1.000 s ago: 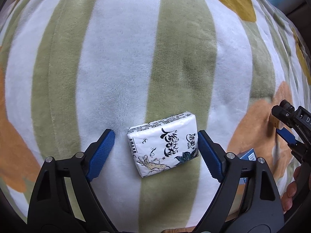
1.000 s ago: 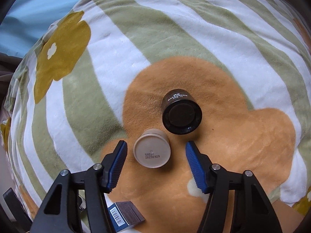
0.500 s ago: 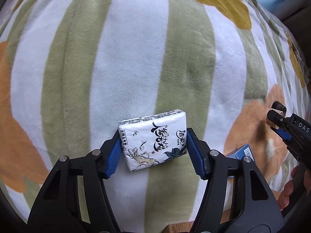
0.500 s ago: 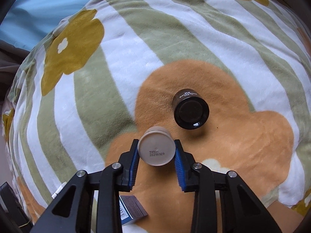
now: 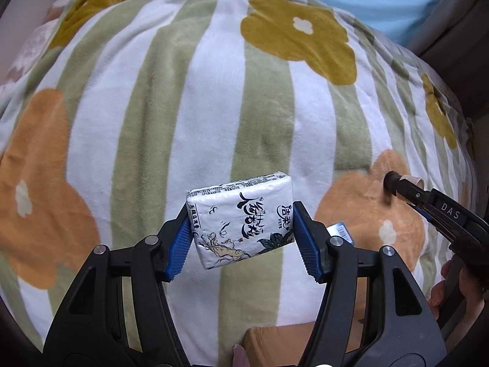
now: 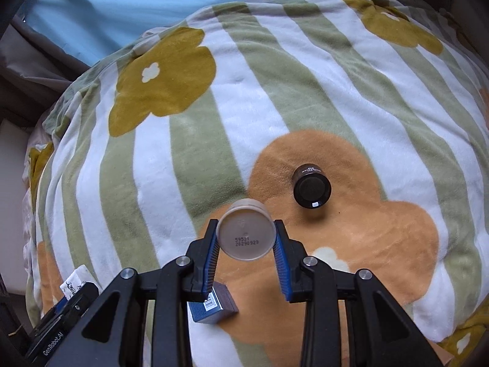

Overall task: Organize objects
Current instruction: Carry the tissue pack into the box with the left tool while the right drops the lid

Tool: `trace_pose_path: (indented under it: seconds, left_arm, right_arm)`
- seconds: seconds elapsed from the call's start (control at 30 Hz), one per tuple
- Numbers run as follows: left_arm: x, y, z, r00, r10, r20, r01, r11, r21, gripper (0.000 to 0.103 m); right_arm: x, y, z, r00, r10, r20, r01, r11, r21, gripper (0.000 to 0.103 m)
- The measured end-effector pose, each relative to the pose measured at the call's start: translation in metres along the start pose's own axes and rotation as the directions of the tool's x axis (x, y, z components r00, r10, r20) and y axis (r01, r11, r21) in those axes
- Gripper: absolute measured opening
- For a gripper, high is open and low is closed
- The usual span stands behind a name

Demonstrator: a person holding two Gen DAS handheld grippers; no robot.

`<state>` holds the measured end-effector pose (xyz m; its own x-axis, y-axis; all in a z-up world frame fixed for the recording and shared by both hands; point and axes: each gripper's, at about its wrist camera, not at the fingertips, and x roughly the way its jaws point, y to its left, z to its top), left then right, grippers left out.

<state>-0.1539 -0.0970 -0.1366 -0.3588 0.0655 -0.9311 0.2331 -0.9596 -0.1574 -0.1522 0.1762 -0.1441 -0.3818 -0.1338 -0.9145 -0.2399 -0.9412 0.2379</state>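
My left gripper [image 5: 241,238] is shut on a white tissue pack [image 5: 241,217] with black lettering and holds it above the striped flower blanket [image 5: 183,98]. My right gripper [image 6: 246,244] is shut on a beige round jar [image 6: 246,233], its base with a printed code facing the camera, lifted off the blanket. A dark brown jar [image 6: 311,190] stands on the orange flower to the right of it. The right gripper also shows in the left wrist view [image 5: 406,188], at the right edge.
A small blue box [image 6: 214,304] with a barcode lies on the blanket under my right gripper; it also shows in the left wrist view [image 5: 340,231]. A tan box corner [image 5: 275,345] sits at the near edge. Light blue bedding [image 6: 137,3] lies behind the blanket.
Both grippers closed on their objects, the left on the tissue pack and the right on the beige jar, and both lifted them up off the blanket.
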Motion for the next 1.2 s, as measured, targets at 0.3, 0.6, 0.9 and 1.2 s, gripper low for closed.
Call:
trace_pose_path:
  seconds: [0.3,0.6,0.9,1.2]
  left_arm:
    - [-0.083,-0.026,-0.036,0.992,-0.057,0.112,0.052,0.997,0.049,0.058]
    - [-0.130,-0.053,-0.084,0.983,-0.102,0.151,0.086,0.990,0.109,0.058]
    - [-0.142,-0.069,-0.145,0.985,-0.104,0.135,0.079,0.980,0.181,0.058]
    - [-0.121,-0.084,-0.215,0.992,-0.118,0.031,0.108,0.967,0.232,0.058]
  right_arm:
    - [-0.069,-0.001,-0.001,0.996,0.034,0.083,-0.024,0.993,-0.116,0.031]
    - [-0.134,-0.028,-0.021,0.992,0.052,0.115,-0.025,0.974,-0.225,0.031]
    - [-0.144,-0.054,-0.083,1.000,0.023,0.016,-0.017,0.940,-0.341,0.031]
    - [-0.133,-0.080,-0.144,0.996,-0.005,-0.085,-0.026,0.933,-0.359,0.031]
